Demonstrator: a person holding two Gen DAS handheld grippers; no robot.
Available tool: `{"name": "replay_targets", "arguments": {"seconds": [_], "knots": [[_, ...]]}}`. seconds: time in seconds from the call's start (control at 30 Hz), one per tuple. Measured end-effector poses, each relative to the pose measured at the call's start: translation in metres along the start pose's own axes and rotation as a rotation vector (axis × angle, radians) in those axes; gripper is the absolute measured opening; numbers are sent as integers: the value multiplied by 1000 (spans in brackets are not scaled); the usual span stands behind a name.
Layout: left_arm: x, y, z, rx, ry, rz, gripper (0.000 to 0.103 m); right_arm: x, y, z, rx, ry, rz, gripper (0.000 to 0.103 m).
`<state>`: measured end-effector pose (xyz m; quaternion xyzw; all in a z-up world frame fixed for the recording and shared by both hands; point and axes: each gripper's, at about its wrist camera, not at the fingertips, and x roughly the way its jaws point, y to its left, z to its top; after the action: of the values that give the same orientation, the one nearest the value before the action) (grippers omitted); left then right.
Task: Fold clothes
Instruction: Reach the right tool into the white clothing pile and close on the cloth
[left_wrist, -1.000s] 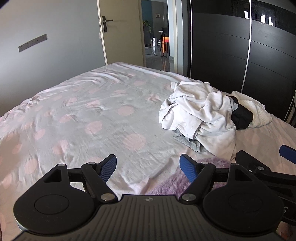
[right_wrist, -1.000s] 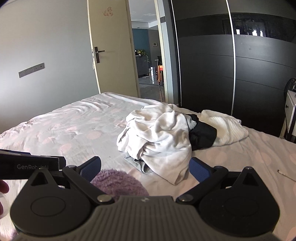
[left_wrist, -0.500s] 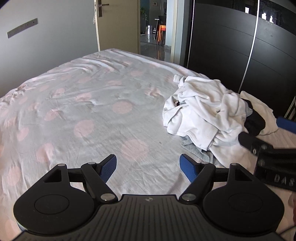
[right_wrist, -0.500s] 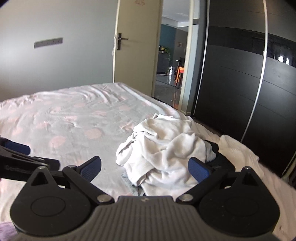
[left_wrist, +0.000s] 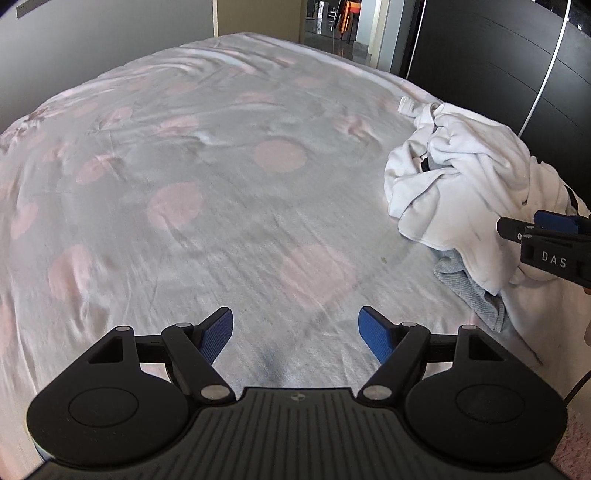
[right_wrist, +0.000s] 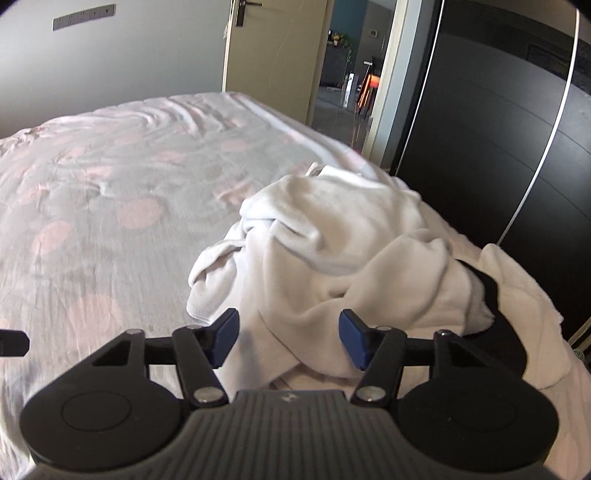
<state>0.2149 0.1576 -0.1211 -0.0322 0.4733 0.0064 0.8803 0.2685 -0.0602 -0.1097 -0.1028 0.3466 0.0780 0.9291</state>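
A crumpled pile of clothes lies on the right side of the bed, mostly white garments, with a black piece and a grey piece sticking out. It also shows in the left wrist view. My right gripper is open and empty, right over the near edge of the pile. My left gripper is open and empty above bare sheet, left of the pile. The right gripper's side shows in the left wrist view, at the pile.
The bed has a grey sheet with pink dots. A dark wardrobe stands close behind the pile. An open door and doorway lie beyond the bed's far end.
Both grippers have moved forward and tilted down over the bed. The right gripper has come up to the clothes pile. The purple fluffy item seen earlier is out of view.
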Motion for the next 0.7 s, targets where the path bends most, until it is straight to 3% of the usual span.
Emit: {"name": "replay_targets", "arguments": {"seconds": [0.13,0.37,0.47,0.5,0.57,0.7], "knots": [[5,10,2,-17,11,-8,74,11,1,6,-19,14,-4,32],[-12,32,-2,-21,-7,-6,69,-18,20,26,-109,-62,14,13],[-29,49,-6,-46,-30,11,67,-38,40,40,-113,-78,105,6],[-36,55,-8,-55,-40,19,67,-46,48,43,-112,-90,181,0],[-50,67,-12,-74,-59,38,67,-60,70,50,-118,-101,308,0],[-75,89,-24,-107,-83,79,67,-88,135,53,-247,-145,383,0]]}}
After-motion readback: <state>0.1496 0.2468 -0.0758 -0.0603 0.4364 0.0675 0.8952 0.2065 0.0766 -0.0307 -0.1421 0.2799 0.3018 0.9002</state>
